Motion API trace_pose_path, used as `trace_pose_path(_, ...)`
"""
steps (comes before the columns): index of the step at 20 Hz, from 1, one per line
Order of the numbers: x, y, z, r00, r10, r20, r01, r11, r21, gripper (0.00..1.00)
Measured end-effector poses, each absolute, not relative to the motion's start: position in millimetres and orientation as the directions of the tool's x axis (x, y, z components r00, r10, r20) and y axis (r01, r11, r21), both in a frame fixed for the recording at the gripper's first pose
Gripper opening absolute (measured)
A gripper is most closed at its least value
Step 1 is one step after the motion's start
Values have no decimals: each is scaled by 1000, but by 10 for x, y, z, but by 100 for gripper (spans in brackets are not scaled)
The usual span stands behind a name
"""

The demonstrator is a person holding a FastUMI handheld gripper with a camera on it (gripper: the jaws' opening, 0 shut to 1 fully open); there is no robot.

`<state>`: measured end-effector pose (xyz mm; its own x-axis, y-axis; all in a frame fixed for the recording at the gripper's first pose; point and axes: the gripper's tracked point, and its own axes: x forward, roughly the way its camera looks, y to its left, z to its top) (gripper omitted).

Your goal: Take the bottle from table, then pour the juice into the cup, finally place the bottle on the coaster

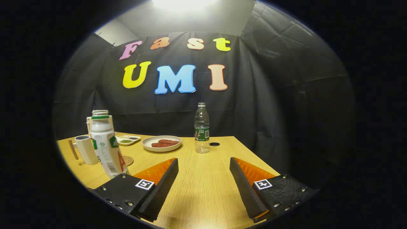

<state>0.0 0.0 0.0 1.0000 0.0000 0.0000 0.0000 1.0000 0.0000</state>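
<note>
The white plastic juice bottle with green band and open threaded neck (pixel 104 144) stands at the lower left of the frame, just beyond the left finger, beside the white cup (pixel 86 149) and a round woven coaster (pixel 128 160). It is probably stiff but smooth, and with no cap it could spill, so grip its mid-body. The gripper (pixel 203 184) is spread wide over the wooden table (pixel 203 171), holding nothing.

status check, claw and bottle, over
Claw open, nothing between fingers. White bottle upright beside left finger, uncapped. Cup behind it. Clear water bottle stands ahead.
</note>
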Motion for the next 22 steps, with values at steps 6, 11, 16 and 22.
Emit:
trace_pose_path(6,0,-159,457,997,-18,79,11,995,96,99)
trace_pose_path(11,-476,138,869,994,28,105,-30,999,14,99)
trace_pose_path(16,-894,674,1031,988,114,108,-112,993,-30,99)
trace_pose_path(22,-1098,1151,977,978,179,103,-173,983,-65,99)
